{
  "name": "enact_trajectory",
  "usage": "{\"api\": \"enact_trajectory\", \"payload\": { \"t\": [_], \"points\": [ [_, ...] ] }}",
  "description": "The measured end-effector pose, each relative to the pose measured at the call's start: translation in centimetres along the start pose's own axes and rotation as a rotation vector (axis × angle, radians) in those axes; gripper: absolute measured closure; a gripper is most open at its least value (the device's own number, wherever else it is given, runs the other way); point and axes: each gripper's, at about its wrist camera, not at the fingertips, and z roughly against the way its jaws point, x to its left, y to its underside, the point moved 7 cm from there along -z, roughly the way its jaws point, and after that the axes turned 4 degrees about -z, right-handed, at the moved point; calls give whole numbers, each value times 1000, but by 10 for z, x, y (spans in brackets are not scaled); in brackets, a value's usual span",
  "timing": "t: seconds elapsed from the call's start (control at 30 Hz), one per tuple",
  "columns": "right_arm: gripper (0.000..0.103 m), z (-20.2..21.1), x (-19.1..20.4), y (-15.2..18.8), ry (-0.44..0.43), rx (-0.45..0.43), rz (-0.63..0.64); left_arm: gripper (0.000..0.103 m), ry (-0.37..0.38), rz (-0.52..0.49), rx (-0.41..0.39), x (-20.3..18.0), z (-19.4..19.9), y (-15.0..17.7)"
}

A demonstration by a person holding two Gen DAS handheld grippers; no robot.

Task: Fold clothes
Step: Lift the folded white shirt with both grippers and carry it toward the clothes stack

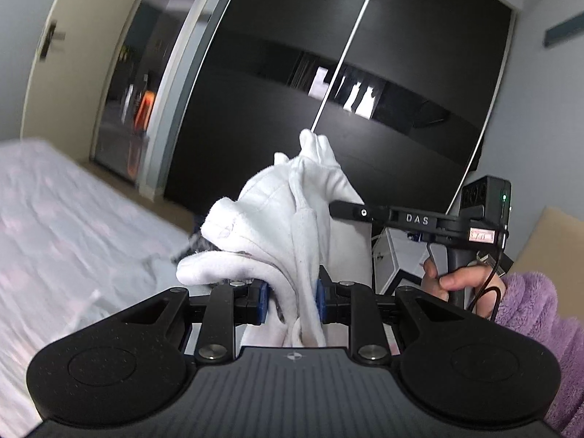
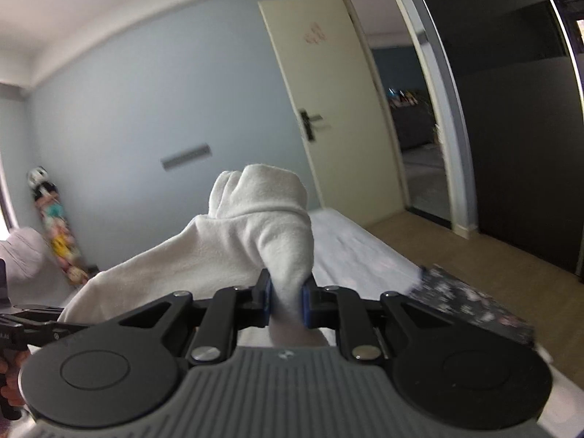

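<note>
I see dark glossy sliding wardrobe doors (image 1: 365,73), cream door with black handle (image 2: 328,109) standing open, colourful skateboard (image 2: 58,233) leaning against pale blue wall (image 2: 146,109), white-sheeted bed (image 1: 54,219).

Garment (image 1: 292,211): between the pads of the left gripper (image 1: 292,301), bunched above them.
Right gripper (image 1: 350,212): right of garment, touching it.
Bed (image 1: 54,226): left of and below garment.
Wardrobe (image 1: 328,36): behind garment.
Door (image 2: 328,91): beyond bed.
Skateboard (image 2: 54,226): upright against wall, left.
</note>
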Motion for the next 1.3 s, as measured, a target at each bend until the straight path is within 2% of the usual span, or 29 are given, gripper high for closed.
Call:
{"api": "enact_trajectory", "payload": {
  "t": [0.13, 0.27, 0.43, 0.67, 0.8, 0.83, 0.9, 0.97, 1.03, 1.1, 1.17, 1.23, 1.27, 1.3],
  "points": [
    [85, -37, -28, 10, 41, 81, 5, 81, -26, 45, 50, 35, -33, 12],
    [85, -84, -40, 19, 39, 139, 15, 81, -67, 80, 73, 69, -47, 16],
    [85, -148, -26, 26, 25, 215, 50, 81, -96, 130, 106, 107, -57, 27],
    [85, -221, -31, 53, 44, 374, 75, 81, -132, 226, 156, 164, -69, 51],
    [84, -247, -34, 70, 47, 461, 50, 81, -109, 294, 170, 183, -72, 63],
    [83, -253, -34, 72, 48, 486, 39, 81, -103, 311, 174, 187, -73, 66],
    [69, -264, -37, 75, 45, 539, 7, 80, -92, 345, 181, 197, -74, 72],
    [62, -273, -40, 72, 38, 583, -46, 78, -80, 379, 188, 206, -76, 78],
    [55, -280, -46, 68, 31, 613, -116, 75, -66, 411, 189, 212, -75, 83],
    [42, -287, -47, 66, 28, 620, -154, 70, -49, 441, 182, 214, -73, 85],
    [42, -293, -46, 64, 25, 624, -188, 58, -60, 478, 172, 220, -70, 86],
    [42, -300, -46, 63, 23, 627, -222, 57, -62, 528, 161, 228, -68, 89],
    [45, -303, -46, 62, 21, 629, -239, 57, -63, 553, 156, 232, -68, 90],
    [52, -306, -46, 61, 20, 631, -256, 57, -56, 579, 157, 235, -69, 91]
  ]
}}
